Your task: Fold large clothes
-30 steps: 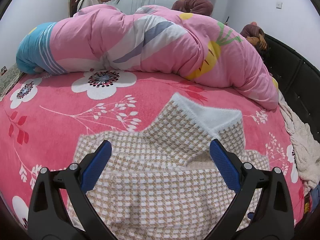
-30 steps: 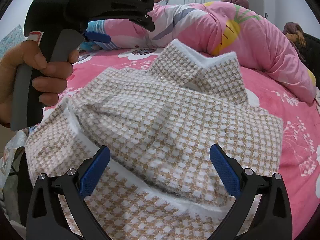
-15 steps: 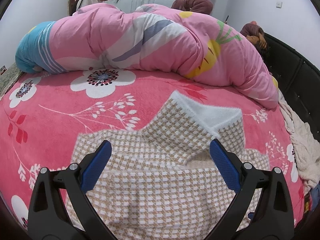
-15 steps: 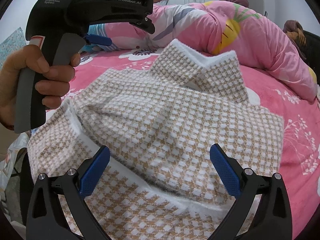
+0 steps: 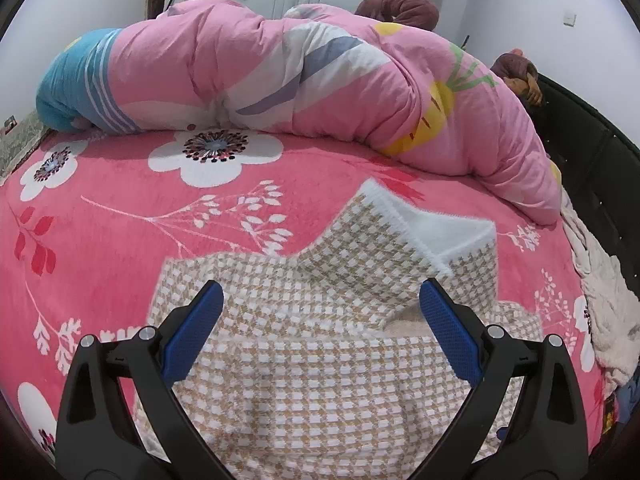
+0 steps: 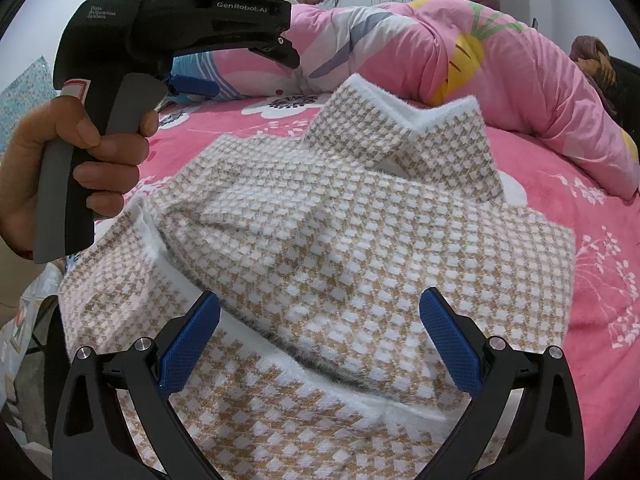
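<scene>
A tan-and-white houndstooth garment [image 5: 320, 352] with a fuzzy white lining lies partly folded on the pink floral bed. Its collar end [image 5: 432, 236] points toward the far side. My left gripper [image 5: 320, 320] hovers open above the garment with nothing between its blue pads. In the right wrist view the same garment [image 6: 360, 240] spreads below my right gripper [image 6: 320, 324], which is also open and empty. A folded edge with white fringe [image 6: 280, 344] runs between the right fingers. A hand [image 6: 80, 176] holds the left gripper's body [image 6: 168, 32] at upper left.
A rolled pink quilt [image 5: 320, 80] lies across the far side of the bed. People rest or sit beyond it [image 5: 400, 4]. A black headboard [image 5: 592, 152] and a cream blanket [image 5: 600, 280] border the right side. Pink sheet [image 5: 120, 208] lies bare to the left.
Both grippers have stayed open. The left gripper's body has drifted slightly in the right wrist view; the garment lies as before.
</scene>
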A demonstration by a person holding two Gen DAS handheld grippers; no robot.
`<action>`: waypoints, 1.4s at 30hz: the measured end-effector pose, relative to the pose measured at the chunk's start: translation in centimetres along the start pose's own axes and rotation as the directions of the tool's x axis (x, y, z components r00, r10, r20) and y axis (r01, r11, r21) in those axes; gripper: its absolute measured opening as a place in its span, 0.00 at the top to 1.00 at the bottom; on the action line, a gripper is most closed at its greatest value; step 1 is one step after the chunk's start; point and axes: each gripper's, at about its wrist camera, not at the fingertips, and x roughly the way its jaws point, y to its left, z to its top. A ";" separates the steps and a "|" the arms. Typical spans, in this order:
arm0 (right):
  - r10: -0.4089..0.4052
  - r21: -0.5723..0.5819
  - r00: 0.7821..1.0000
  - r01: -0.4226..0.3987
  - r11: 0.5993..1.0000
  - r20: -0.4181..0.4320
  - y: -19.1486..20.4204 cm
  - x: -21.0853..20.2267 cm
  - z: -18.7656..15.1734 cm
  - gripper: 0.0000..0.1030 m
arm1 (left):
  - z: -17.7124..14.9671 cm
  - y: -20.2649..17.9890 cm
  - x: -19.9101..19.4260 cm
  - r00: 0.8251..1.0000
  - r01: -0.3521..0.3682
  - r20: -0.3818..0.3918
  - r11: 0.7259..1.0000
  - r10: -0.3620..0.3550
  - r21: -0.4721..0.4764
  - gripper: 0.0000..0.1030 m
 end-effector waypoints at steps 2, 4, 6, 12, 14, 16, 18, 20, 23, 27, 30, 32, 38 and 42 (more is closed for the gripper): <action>0.003 0.001 1.000 -0.003 1.000 -0.001 0.0 0.0 0.0 0.05 | 0.0 0.2 0.1 1.000 0.001 -0.002 1.000 -0.001 -0.002 0.08; 0.015 0.011 1.000 -0.015 1.000 -0.002 -0.1 0.0 -0.1 0.05 | 0.0 0.3 0.0 1.000 0.005 -0.001 1.000 -0.005 -0.005 0.08; 0.038 0.035 0.999 -0.037 0.999 -0.007 -0.4 -0.1 -0.2 0.05 | 0.1 0.5 -0.2 1.000 0.015 0.004 1.000 -0.015 -0.008 0.08; 0.108 0.116 0.994 -0.108 0.987 0.006 -2.0 -3.0 0.2 0.05 | 1.6 0.7 -1.5 0.994 0.101 0.045 0.995 -0.101 0.003 0.08; 0.067 0.116 0.998 -0.069 0.991 0.015 -2.6 -4.9 1.0 0.05 | 2.2 0.6 -1.5 0.988 0.142 0.051 0.990 -0.142 0.009 0.08; 0.027 0.116 0.999 -0.029 0.993 0.019 -3.3 -6.4 2.0 0.05 | 2.7 0.6 -1.2 0.981 0.185 0.051 0.983 -0.186 0.016 0.08; 0.017 0.132 1.000 -0.019 0.991 0.023 -4.3 -7.4 3.1 0.05 | 3.1 0.7 -0.8 0.971 0.233 0.043 0.972 -0.235 0.030 0.08; 0.021 0.160 1.000 -0.022 0.987 0.009 -5.5 -7.4 4.2 0.05 | 3.3 0.9 -0.3 0.962 0.272 0.029 0.961 -0.273 0.040 0.08; -0.017 0.187 0.999 0.023 0.982 -0.033 -7.4 -6.2 5.8 0.05 | 3.8 1.6 0.3 0.950 0.310 0.017 0.949 -0.311 0.047 0.08; -0.099 0.186 0.994 0.107 0.977 -0.050 -9.9 -4.7 7.9 0.05 | 4.5 2.6 1.7 0.940 0.341 -0.029 0.938 -0.340 0.059 0.08; -0.108 0.262 0.993 0.119 0.958 -0.058 -13.3 -3.3 9.8 0.05 | 5.1 3.0 3.1 0.934 0.356 -0.058 0.933 -0.353 0.052 0.08; -0.101 0.314 0.993 0.114 0.942 -0.059 -15.3 -2.3 10.8 0.05 | 5.8 3.0 4.2 0.929 0.367 -0.067 0.929 -0.363 0.049 0.08; -0.022 0.482 0.996 0.062 0.874 -0.088 -20.7 2.5 13.7 0.05 | 8.3 1.2 9.5 0.917 0.386 -0.120 0.922 -0.380 0.025 0.08; 0.087 0.562 0.993 -0.025 0.827 -0.083 -22.3 6.4 15.8 0.05 | 9.1 -1.0 13.4 0.931 0.324 -0.187 0.946 -0.313 0.031 0.09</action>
